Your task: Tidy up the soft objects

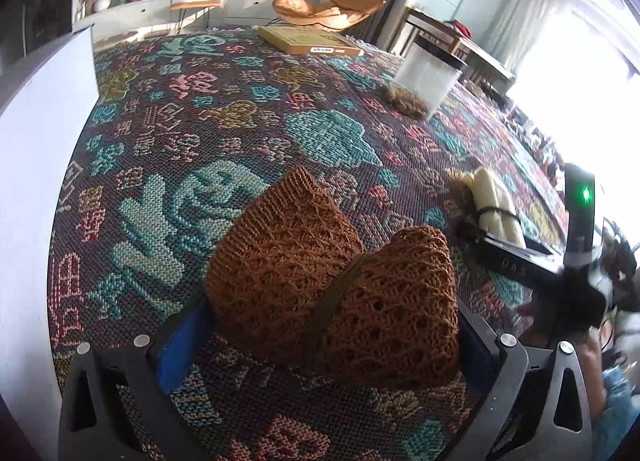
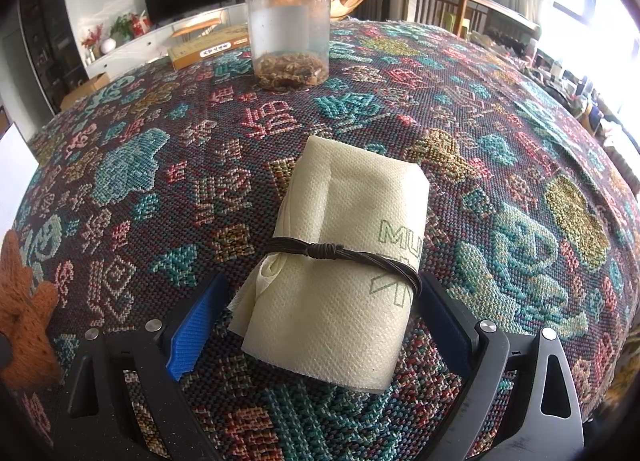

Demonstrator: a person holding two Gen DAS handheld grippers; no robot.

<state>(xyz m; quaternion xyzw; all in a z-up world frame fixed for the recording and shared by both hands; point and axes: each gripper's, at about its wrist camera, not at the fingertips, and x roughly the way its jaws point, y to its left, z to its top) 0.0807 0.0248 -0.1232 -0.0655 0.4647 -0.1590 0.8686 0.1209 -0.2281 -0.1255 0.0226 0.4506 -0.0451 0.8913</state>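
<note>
Knit: the folded rust-brown openwork knit piece point(image 1: 332, 293), lower centre, is judged light and floppy; it is clamped by the left gripper point(image 1: 328, 337).
Roll: the cream nonwoven fabric roll tied with a dark cord point(image 2: 340, 261), centre, is judged soft; it is bracketed by the right gripper point(image 2: 320, 325) at the cord, grip uncertain.

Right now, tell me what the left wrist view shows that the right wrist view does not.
Only the left wrist view shows the left tool closed on the brown knitted piece with its dark band, and the right tool's body with a green light.

Only the right wrist view shows the green lettering on the cream roll and the right tool around it, its left pad apart from the cloth.

Both show the cream roll, the black-lidded jar, the yellow box and the patterned tablecloth.
</note>
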